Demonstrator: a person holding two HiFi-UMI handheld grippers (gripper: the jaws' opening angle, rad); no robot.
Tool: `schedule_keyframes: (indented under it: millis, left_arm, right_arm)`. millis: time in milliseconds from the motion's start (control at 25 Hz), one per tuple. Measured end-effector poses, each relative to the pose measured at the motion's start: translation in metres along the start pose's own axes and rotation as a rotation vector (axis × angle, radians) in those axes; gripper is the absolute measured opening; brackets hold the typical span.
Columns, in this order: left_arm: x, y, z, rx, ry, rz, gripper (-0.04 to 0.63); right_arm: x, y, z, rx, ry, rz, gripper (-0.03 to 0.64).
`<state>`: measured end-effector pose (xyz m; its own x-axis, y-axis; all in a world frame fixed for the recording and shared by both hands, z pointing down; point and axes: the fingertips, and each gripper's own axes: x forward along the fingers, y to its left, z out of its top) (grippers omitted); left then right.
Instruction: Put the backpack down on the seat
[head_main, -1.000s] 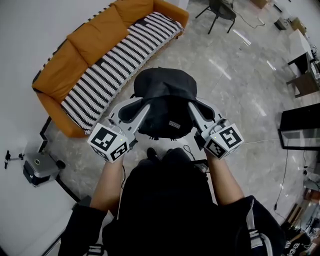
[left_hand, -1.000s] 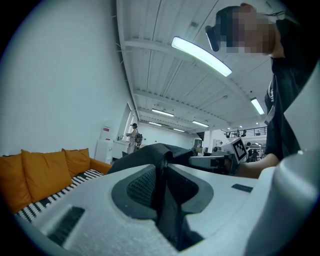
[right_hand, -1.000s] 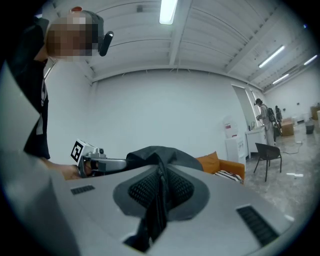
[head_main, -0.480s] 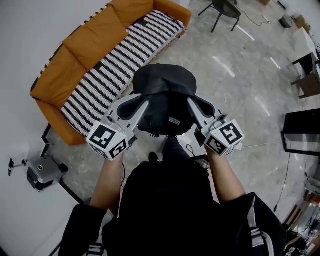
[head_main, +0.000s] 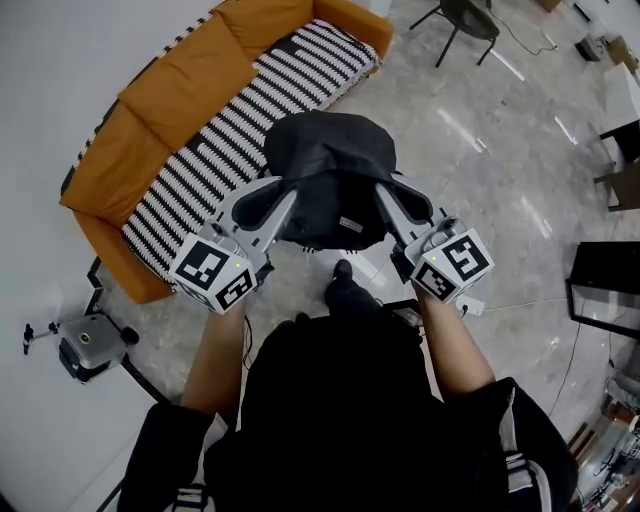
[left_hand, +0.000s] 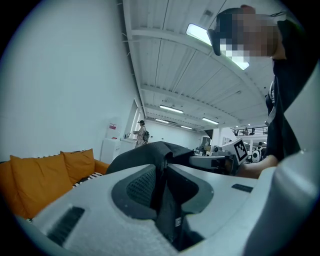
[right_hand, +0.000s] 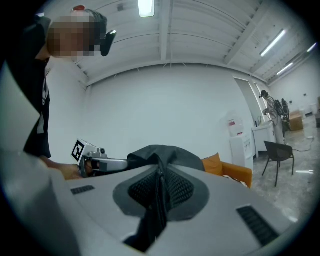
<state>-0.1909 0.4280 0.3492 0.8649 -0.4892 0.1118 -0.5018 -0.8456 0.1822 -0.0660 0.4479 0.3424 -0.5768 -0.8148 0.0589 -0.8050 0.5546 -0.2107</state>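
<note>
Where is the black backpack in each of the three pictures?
Head view: backpack in the upper middle, just right of the orange sofa.
Left gripper view: backpack at centre, its fabric pinched between the fingers.
Right gripper view: backpack just below centre, pinched between the fingers.
Shared landmark: the orange sofa, upper left in the head view, lower left in the left gripper view, right of centre in the right gripper view.

At centre, the dark grey fabric backpack (head_main: 328, 170) hides part of the black-and-white striped throw (head_main: 240, 150). At the upper right, the top edge cuts off the black metal-legged chair (head_main: 470, 14).
</note>
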Motion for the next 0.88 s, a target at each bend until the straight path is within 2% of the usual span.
schedule_keyframes:
  millis: [600,880]
  left_arm:
    - [0.102,0.053,0.012,-0.04,0.002,0.079,0.077]
    - [0.126,0.084,0.019,-0.05,-0.004,0.085,0.077]
  right_arm:
    - [0.049,-0.107,0.018,0.009,0.024,0.092,0.044]
    - [0.08,-0.137,0.023,0.01,0.031,0.089,0.046]
